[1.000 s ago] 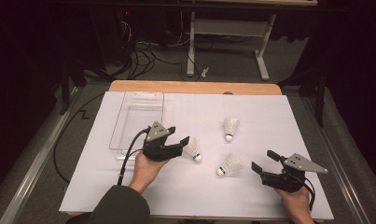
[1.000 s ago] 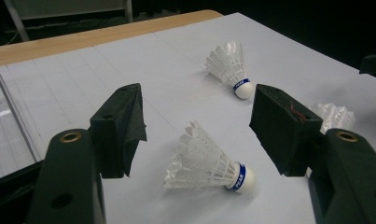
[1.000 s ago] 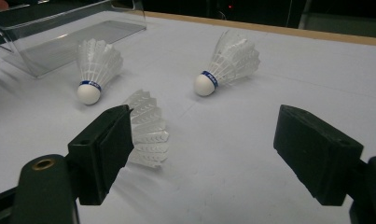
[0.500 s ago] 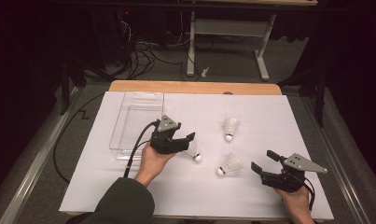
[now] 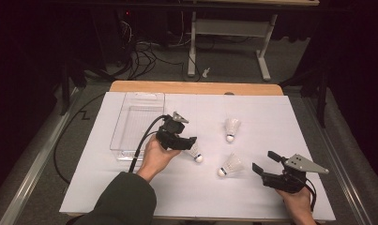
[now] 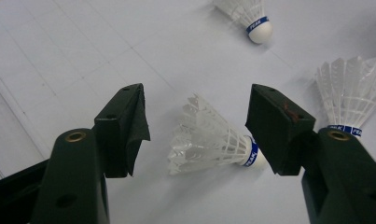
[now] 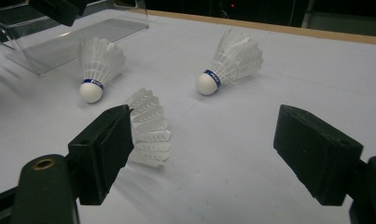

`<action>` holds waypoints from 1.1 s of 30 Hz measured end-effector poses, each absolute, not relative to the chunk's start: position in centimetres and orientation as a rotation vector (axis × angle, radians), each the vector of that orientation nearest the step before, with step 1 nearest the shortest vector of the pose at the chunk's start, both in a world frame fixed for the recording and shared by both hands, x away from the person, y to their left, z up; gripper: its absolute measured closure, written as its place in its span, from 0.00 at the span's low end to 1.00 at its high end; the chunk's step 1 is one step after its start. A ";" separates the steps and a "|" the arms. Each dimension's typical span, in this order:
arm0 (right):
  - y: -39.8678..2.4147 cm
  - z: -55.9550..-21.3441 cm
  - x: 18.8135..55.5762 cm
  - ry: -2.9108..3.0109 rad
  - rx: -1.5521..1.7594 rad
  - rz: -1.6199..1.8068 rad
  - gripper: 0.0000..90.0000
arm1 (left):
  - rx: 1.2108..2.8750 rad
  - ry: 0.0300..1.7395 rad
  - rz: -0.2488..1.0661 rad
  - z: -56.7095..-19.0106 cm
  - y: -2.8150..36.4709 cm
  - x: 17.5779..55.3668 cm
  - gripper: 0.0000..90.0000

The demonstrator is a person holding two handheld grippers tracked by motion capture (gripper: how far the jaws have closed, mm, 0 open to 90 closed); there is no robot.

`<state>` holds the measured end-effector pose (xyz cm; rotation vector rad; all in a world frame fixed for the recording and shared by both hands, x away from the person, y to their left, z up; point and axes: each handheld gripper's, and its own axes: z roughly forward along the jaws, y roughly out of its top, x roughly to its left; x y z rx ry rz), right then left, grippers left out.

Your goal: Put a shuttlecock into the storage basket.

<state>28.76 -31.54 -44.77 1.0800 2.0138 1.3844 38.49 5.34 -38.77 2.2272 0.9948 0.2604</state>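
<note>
Three white feathered shuttlecocks lie on the white table cover. My left gripper (image 5: 188,142) is open, and its jaws stand on either side of the nearest shuttlecock (image 5: 194,153), which lies on its side between them (image 6: 213,140) with its cork toward the right jaw. A second shuttlecock (image 5: 231,126) lies farther back. The third shuttlecock (image 5: 230,165) lies just left of my right gripper (image 5: 264,161). That gripper (image 7: 204,135) is open with nothing between its jaws, and the third shuttlecock's feathers (image 7: 148,128) show beside its left jaw.
A clear plastic tray (image 5: 137,122) sits at the back left of the white cover (image 5: 271,117), just behind the left hand. The wooden table edge (image 5: 196,87) runs along the far side. Cables and a desk frame are on the floor beyond.
My left gripper has moved right and a little away from the person, so its open jaws now flank the nearest shuttlecock. The right gripper and the shuttlecocks have not moved.
</note>
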 end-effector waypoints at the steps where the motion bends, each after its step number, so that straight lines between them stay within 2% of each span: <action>1: -31.5 -44.8 28.8 2.014 1.080 1.385 0.22 | 2.244 1.003 0.250 -38.7 5.3 38.6 0.43; 16: -31.5 -44.8 28.7 2.017 1.077 1.383 0.22 | 2.409 1.059 0.122 -39.7 3.8 40.2 0.46; 33: -31.4 -44.8 28.7 2.027 1.074 1.373 0.23 | 2.472 1.055 0.011 -40.7 3.3 40.7 0.55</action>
